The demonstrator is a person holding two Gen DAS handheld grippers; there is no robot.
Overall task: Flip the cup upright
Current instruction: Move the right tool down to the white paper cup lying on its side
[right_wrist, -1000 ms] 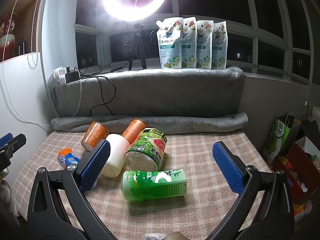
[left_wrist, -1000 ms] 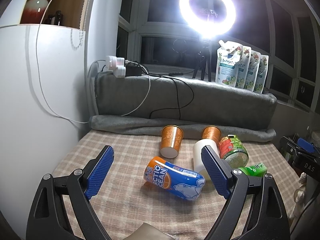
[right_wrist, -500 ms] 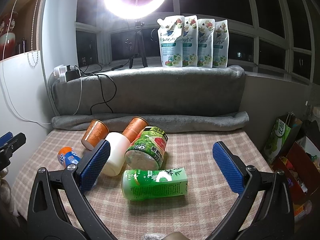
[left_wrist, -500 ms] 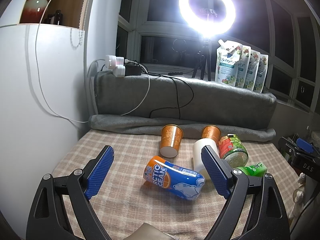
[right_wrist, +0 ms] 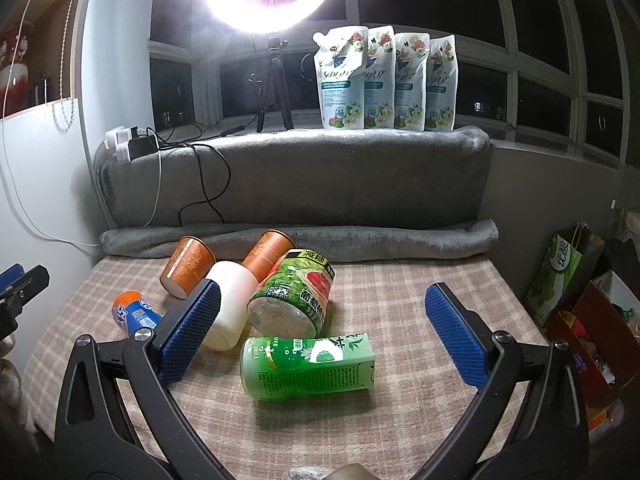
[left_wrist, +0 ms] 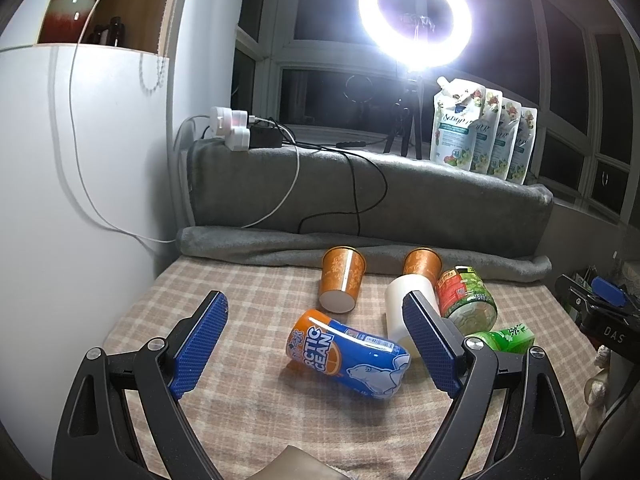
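Note:
Several cups and drink containers lie on their sides on a checked cloth. Two orange paper cups lie at the back, also in the right wrist view. A white cup lies beside them. My left gripper is open and empty, above a blue-and-orange can. My right gripper is open and empty, above a green carton-like bottle.
A green-and-red labelled jar lies on its side between the cups and the green bottle. A grey blanket roll bounds the back. A white wall stands left. Bags and boxes sit off the right edge.
Both grippers stay open and almost still. The right wrist view has shifted very slightly. No object has moved.

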